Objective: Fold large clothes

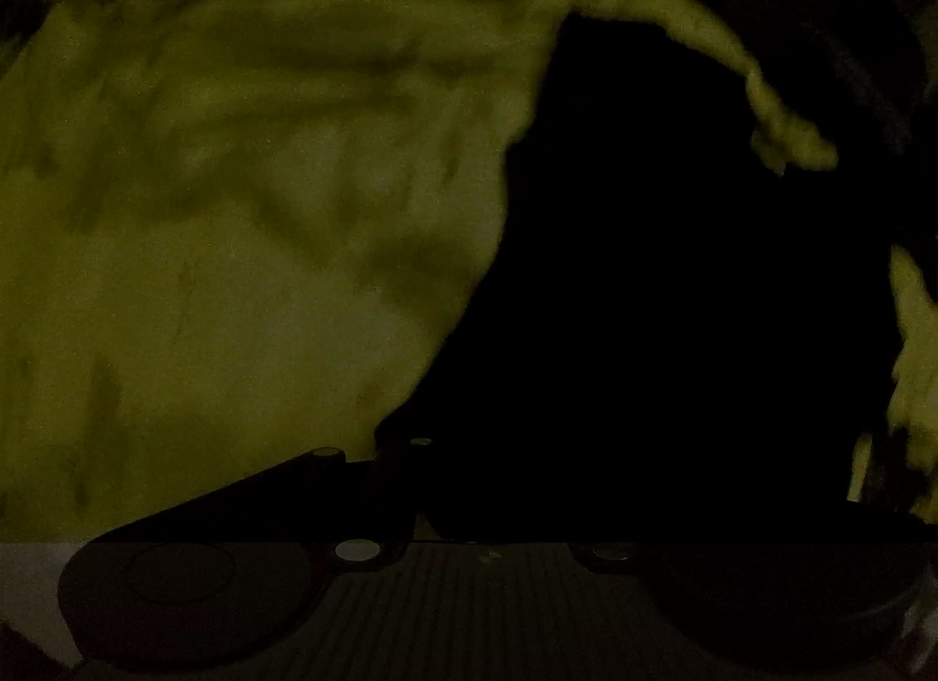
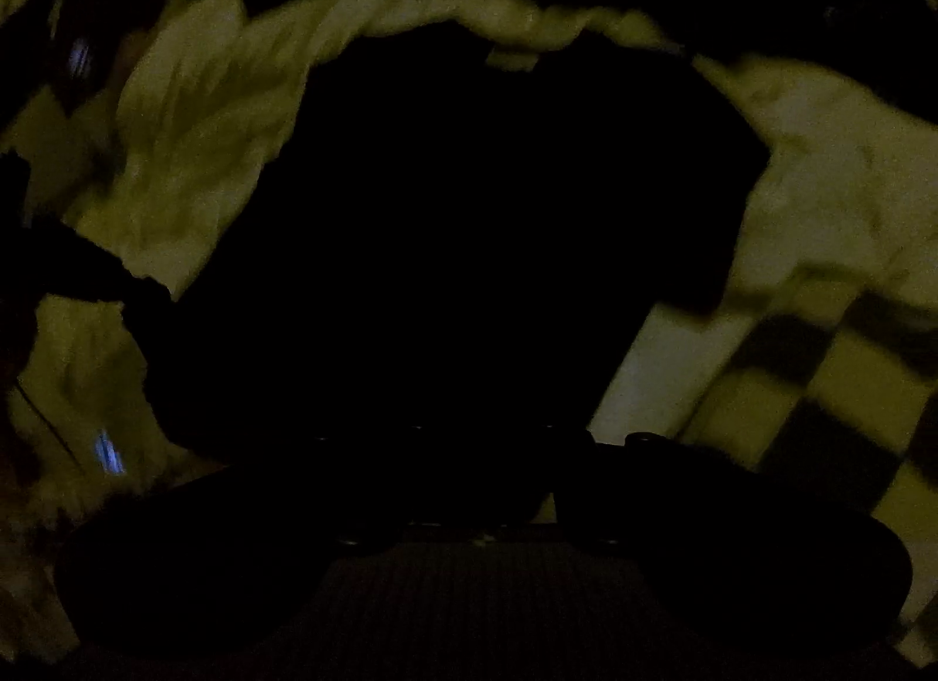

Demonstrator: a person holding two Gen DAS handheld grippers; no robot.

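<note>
Both views are very dark. In the left wrist view a black garment (image 1: 674, 300) fills the middle and right, lying over a wrinkled yellow-green cloth (image 1: 234, 212). My left gripper (image 1: 498, 399) points into the black garment; only its dark base and one finger's root show, and the tips are lost in the dark. In the right wrist view the black garment (image 2: 498, 212) covers the centre, ringed by pale yellow cloth (image 2: 205, 124). My right gripper (image 2: 469, 388) points into it, and its fingers are swallowed by the black.
A dark-and-yellow checked cloth (image 2: 821, 388) lies at the right of the right wrist view. Two small blue glints (image 2: 108, 452) show at that view's left edge. A strip of yellow-green cloth (image 1: 914, 358) shows at the far right of the left wrist view.
</note>
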